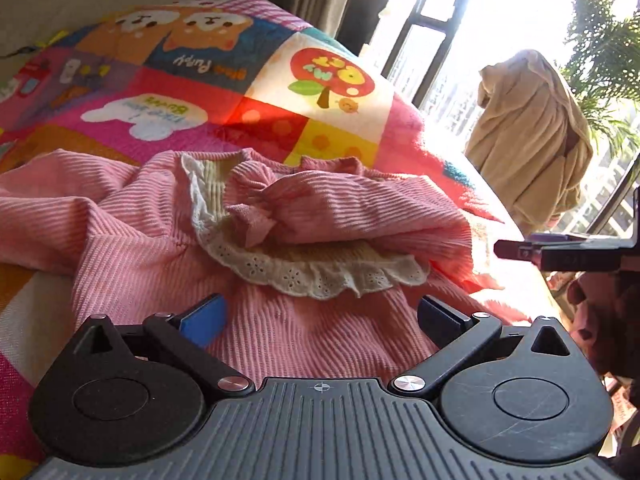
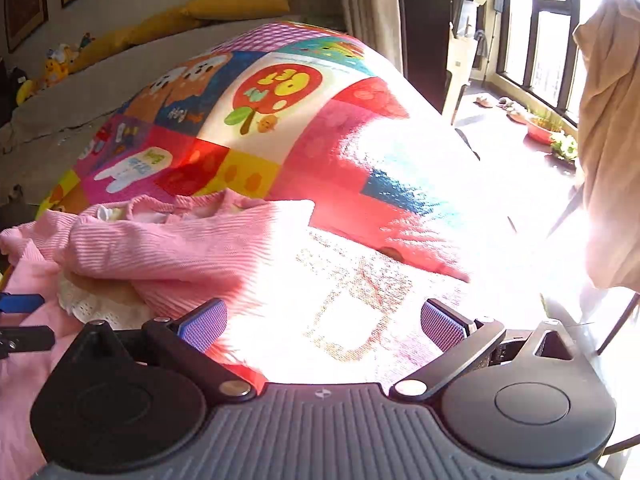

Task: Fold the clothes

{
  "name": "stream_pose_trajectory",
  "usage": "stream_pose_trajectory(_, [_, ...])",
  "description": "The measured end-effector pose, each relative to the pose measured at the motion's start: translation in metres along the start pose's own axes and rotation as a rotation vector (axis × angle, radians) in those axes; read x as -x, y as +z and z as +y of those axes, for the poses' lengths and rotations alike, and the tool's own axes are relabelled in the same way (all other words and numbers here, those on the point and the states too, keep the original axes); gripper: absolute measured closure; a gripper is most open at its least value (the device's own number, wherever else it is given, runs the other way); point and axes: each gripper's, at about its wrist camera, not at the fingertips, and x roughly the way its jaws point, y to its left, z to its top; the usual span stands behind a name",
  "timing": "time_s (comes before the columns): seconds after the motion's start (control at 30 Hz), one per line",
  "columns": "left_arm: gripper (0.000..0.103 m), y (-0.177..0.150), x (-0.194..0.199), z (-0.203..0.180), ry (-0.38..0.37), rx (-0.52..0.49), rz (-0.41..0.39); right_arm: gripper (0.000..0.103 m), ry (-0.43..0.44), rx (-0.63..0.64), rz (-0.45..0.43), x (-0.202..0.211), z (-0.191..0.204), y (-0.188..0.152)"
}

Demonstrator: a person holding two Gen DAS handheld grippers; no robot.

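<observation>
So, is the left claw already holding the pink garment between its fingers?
No. In the left wrist view the left claw is wide open above the pink garment, and its blue fingers pinch no cloth.

A: The left gripper has a grey ribbed body with a small crosshair mark, two black round housings and black linkage arms on silver pivot screws.

B: The right gripper looks the same; its fingers carry blue textured pads.
</observation>
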Motion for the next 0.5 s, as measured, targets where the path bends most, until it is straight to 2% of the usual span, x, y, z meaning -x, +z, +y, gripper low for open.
stream_pose_trajectory(0.07, [0.0,0.008,0.006,-0.003,-0.026,0.02,-0.028,0.0,-0.022,0.006,-0.011,0.009,-0.006,-0.015])
stream_pose_trajectory(0.13, [0.0,0.021,0.013,-0.008,-0.019,0.009,-0.087,0.0,0.093,-0.052,0.007,0.015,-0.013,-0.022])
stream_pose_trajectory(0.2, [0.0,0.031,0.01,-0.022,0.076,-0.151,-0.107,0.0,0.21,-0.097,0.021,0.016,-0.013,-0.024])
stream_pose_trajectory(0.23, [0.0,0.036,0.009,-0.028,0.123,-0.23,-0.115,0.0,0.236,-0.084,0.015,0.016,-0.009,-0.024])
stream_pose_trajectory(0.3, [0.0,0.036,0.0,-0.029,0.178,-0.322,-0.068,0.0,0.2,0.007,-0.024,0.013,0.006,-0.026])
stream_pose_trajectory(0.4, [0.0,0.031,-0.011,-0.02,0.173,-0.308,-0.008,0.0,0.165,0.091,-0.062,0.006,0.021,-0.034])
stream_pose_trajectory(0.5, [0.0,0.027,-0.024,-0.008,0.19,-0.277,0.03,0.0,0.166,0.09,-0.009,-0.008,0.026,-0.035])
